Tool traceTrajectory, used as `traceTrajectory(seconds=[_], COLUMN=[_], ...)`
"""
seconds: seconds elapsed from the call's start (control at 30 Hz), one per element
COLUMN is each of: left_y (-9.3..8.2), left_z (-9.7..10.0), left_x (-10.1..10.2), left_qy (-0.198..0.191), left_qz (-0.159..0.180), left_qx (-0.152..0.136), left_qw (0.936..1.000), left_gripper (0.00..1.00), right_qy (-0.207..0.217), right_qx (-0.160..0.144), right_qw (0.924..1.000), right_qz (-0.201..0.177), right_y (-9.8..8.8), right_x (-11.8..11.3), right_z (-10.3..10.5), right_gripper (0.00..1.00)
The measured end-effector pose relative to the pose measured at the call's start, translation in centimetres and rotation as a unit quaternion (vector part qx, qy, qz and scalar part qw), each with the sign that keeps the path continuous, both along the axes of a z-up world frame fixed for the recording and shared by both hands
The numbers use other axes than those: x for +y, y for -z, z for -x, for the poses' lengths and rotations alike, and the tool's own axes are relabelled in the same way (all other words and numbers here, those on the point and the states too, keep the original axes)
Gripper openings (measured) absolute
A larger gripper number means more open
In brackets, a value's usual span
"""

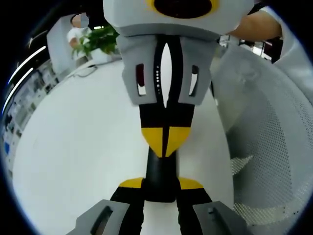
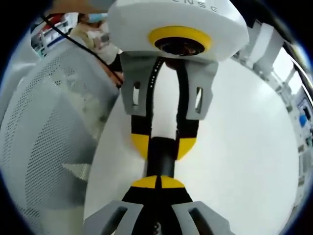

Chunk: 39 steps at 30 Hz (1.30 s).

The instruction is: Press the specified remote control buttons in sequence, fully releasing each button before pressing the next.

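Note:
A slim black remote control [image 1: 160,169] lies lengthwise between the two grippers over the white table [image 1: 78,147]. My left gripper [image 1: 160,185] is shut on its near end, one yellow-tipped finger on each side. My right gripper [image 1: 166,139] comes in from the top of the left gripper view, its yellow tips pressed together and resting on the remote's upper face. In the right gripper view, the right gripper [image 2: 159,182] stands shut over the remote [image 2: 161,156], and the left gripper [image 2: 163,146] clamps it from the far side. The buttons are hidden.
A white mesh chair back [image 1: 274,137] stands close beside the table edge, seen also as the mesh chair [image 2: 44,137]. A green plant [image 1: 98,39] and a person [image 1: 78,29] are at the table's far end. Shelves line the wall [image 1: 24,98].

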<state>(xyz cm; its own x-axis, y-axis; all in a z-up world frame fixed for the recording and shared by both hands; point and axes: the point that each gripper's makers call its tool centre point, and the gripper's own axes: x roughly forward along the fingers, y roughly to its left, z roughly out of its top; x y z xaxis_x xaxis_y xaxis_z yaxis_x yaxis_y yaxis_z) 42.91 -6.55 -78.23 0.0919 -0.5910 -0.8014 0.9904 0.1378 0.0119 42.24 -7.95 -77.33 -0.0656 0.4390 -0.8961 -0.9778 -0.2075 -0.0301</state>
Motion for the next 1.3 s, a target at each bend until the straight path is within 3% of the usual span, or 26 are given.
traceTrajectory(seconds=[0.23,0.67,1.3], left_y=[0.0,0.0,-0.1], left_z=[0.0,0.2,0.2], left_x=[0.0,0.0,0.1], left_qy=[0.0,-0.001,0.001], left_qz=[-0.004,-0.008,-0.011], left_qx=[-0.001,-0.002,-0.003], left_qw=[1.0,1.0,0.9999], left_gripper=[0.24,0.24,0.24], right_qy=[-0.015,-0.011,0.008], right_qx=[-0.022,-0.025,-0.041], right_qw=[0.9996,0.9989,0.9984], right_qz=[-0.004,-0.038,-0.038], right_y=[-0.2,-2.2,-2.8], right_x=[0.0,0.7,0.2], right_z=[-0.3,0.0,-0.6], right_gripper=[0.0,0.0,0.0])
